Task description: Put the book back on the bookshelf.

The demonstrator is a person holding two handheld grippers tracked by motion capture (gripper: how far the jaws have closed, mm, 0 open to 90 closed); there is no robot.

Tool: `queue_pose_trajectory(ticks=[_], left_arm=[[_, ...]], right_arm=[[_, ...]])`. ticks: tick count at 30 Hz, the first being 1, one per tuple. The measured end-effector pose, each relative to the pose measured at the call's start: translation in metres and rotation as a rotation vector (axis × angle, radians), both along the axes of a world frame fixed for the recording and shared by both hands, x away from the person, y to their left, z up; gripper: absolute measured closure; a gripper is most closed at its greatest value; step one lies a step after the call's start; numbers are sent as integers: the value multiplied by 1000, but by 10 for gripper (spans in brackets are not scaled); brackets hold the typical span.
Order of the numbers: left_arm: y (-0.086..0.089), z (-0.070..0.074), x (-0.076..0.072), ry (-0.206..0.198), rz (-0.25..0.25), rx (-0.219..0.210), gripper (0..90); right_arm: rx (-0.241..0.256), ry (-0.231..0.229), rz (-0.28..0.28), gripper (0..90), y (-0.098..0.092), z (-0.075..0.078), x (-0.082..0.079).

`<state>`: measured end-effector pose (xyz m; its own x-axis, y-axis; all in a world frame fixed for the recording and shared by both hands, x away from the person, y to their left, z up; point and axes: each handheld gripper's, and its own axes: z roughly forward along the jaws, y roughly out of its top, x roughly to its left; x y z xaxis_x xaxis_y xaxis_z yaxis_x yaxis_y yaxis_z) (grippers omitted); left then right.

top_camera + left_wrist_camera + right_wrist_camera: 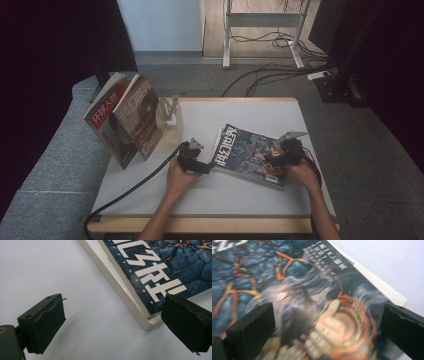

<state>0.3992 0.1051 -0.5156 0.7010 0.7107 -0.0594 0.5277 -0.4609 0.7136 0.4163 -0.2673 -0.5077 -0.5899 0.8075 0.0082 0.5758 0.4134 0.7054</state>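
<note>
You have the magazine (248, 155) lying flat on the white surface (150, 192), cover up, at its right half, with a second, paler booklet (117, 287) showing under its edge. Your left tool (197, 162) sits at the near-left corner with both jaws spread wide and nothing between them; in the left gripper view one jaw is on bare surface and the other is just past the corner. Your right tool (281, 159) hangs over the cover's right part, also wide open and empty. To lift only the top magazine, slide the left jaw low along the surface toward the corner, catch the upper cover's edge and not the paler one, and press lightly with the right tool so it does not skid. The rack (170, 125) with two upright magazines (127, 117) stands at the far left, likely where it goes.
</note>
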Motion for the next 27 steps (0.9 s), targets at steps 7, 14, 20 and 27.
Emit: queue_pose_trajectory(ticks=[7, 14, 20, 27], left_arm=[[1, -2, 7, 17, 13, -28, 55], [-3, 2, 11, -11, 18, 15, 65], [-5, 2, 13, -12, 22, 19, 78], [-5, 3, 14, -22, 47, 26, 80]], right_arm=[[11, 5, -20, 0, -3, 0, 21], [-15, 21, 1, 0, -4, 1, 26], [-8, 39, -1, 0, -9, 0, 32], [13, 46, -6, 0, -10, -2, 32]])
